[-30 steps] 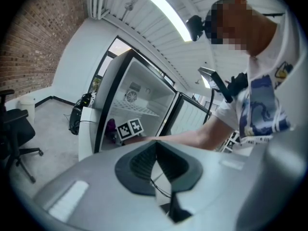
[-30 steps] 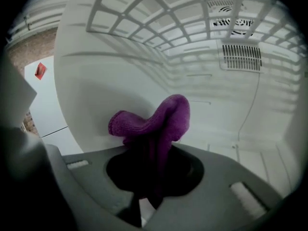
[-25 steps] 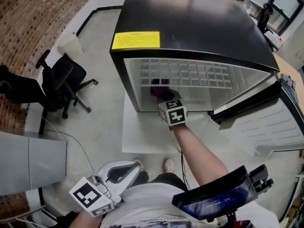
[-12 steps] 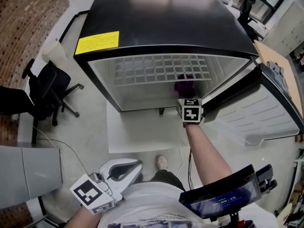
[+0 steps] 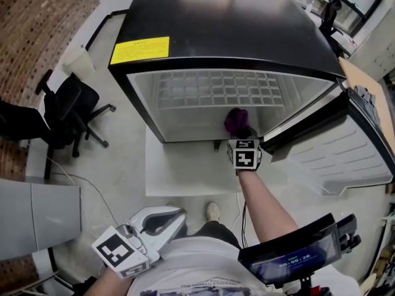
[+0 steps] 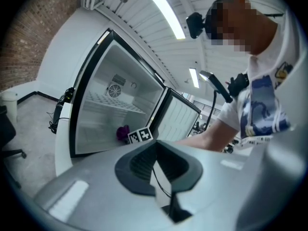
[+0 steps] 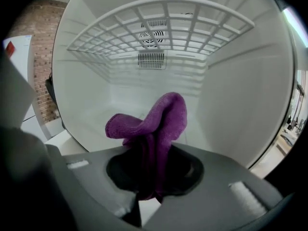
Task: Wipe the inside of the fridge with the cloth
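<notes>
A black mini fridge (image 5: 228,23) stands open, its white inside (image 7: 159,105) bare except for a wire shelf (image 7: 163,28) near the top. My right gripper (image 5: 241,134) is at the fridge mouth, low on the right side, shut on a purple cloth (image 7: 154,124) that bunches up out of the jaws. The cloth (image 5: 236,121) hangs just inside the opening; I cannot tell whether it touches a wall. My left gripper (image 5: 162,222) is held low by my body, away from the fridge, shut and empty. Its view shows the fridge and cloth (image 6: 122,132) from the side.
The fridge door (image 5: 345,153) swings open to the right. A white mat (image 5: 185,171) lies on the floor before the fridge. A black office chair (image 5: 68,113) stands to the left near a brick wall. A grey cabinet (image 5: 37,214) is at lower left.
My right gripper with the cloth swept from the left part of the fridge opening to the right, then drew back slightly toward the front edge. The left gripper stayed put.
</notes>
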{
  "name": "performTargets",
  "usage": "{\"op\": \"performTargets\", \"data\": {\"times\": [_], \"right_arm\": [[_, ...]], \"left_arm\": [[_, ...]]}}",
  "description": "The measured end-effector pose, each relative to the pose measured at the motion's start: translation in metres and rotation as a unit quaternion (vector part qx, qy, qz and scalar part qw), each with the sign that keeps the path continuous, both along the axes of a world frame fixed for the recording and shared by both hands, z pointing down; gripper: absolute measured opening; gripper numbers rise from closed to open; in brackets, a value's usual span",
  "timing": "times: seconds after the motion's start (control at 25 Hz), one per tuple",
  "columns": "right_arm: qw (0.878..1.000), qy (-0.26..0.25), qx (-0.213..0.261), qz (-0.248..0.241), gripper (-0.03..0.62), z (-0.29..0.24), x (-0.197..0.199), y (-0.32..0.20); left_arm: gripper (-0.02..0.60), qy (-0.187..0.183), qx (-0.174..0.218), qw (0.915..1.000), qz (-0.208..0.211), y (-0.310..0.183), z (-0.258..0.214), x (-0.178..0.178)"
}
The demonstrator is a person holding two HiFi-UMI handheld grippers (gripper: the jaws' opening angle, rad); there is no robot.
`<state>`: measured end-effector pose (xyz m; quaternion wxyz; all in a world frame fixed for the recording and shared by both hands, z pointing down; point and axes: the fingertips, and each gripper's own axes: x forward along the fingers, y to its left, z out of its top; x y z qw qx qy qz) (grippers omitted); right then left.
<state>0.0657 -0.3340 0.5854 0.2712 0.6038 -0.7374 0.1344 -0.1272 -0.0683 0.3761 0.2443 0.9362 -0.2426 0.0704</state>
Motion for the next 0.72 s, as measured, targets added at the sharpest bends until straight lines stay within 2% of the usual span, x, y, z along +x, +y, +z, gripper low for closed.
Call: {"op": "performTargets", "data": {"times": [0.2,0.56,0.72], "right_arm": [[1.000,-0.024,0.003,-0.015,0.058,-0.002,-0.046,0.013],[0.996,-0.053,-0.010,-0.074,0.058,0.002,-0.137,0.028],[0.991,-0.085,-0.016,-0.098,0.058,0.003,-0.178,0.035]], "left_arm": [[0.005,0.006,0.005,0.9999,-0.012,0.002,-0.002,-0.013],[0.005,0.005,0.003,0.9997,-0.024,0.008,0.002,-0.044],[0.005,0.005,0.004,0.9997,-0.022,0.012,0.002,-0.057]]}}
